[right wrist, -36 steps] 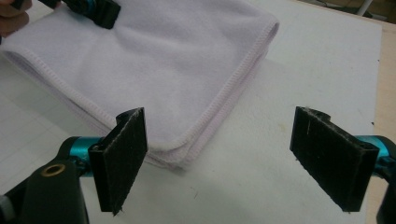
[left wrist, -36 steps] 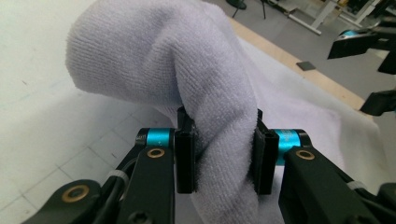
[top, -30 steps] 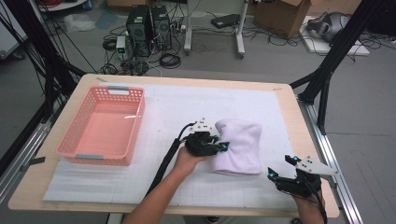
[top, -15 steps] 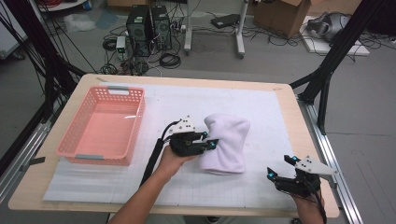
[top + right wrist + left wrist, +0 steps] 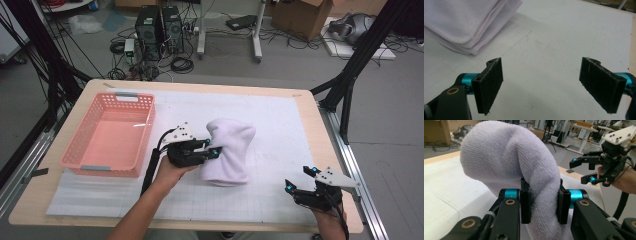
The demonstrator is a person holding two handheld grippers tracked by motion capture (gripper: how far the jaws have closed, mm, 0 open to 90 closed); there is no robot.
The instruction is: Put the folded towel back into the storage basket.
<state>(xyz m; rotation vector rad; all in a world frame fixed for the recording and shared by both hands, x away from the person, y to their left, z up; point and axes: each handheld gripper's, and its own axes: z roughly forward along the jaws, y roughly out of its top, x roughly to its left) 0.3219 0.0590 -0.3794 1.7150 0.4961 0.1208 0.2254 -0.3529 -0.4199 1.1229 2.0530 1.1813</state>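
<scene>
A folded white towel (image 5: 229, 150) lies on the white mat near the table's middle, its near-left side bunched and lifted. My left gripper (image 5: 214, 148) is shut on that side of the towel (image 5: 524, 165), and the cloth is squeezed between both pads (image 5: 525, 206). Near the front right corner my right gripper (image 5: 299, 181) stands open over bare mat, with nothing between its pads (image 5: 490, 83). The towel's folded edge (image 5: 466, 22) shows at the upper left of the right gripper view. The right gripper (image 5: 584, 171) also appears far off in the left gripper view.
An empty pink plastic basket (image 5: 80, 155) sits at the table's left. The white grid mat (image 5: 280, 125) covers most of the wooden table (image 5: 320, 135). Computers, cables and black frame legs stand on the floor beyond the far edge.
My left gripper has dragged the towel leftward toward the basket, with the cloth bunched and raised at the grip. The right gripper has stayed in place, open.
</scene>
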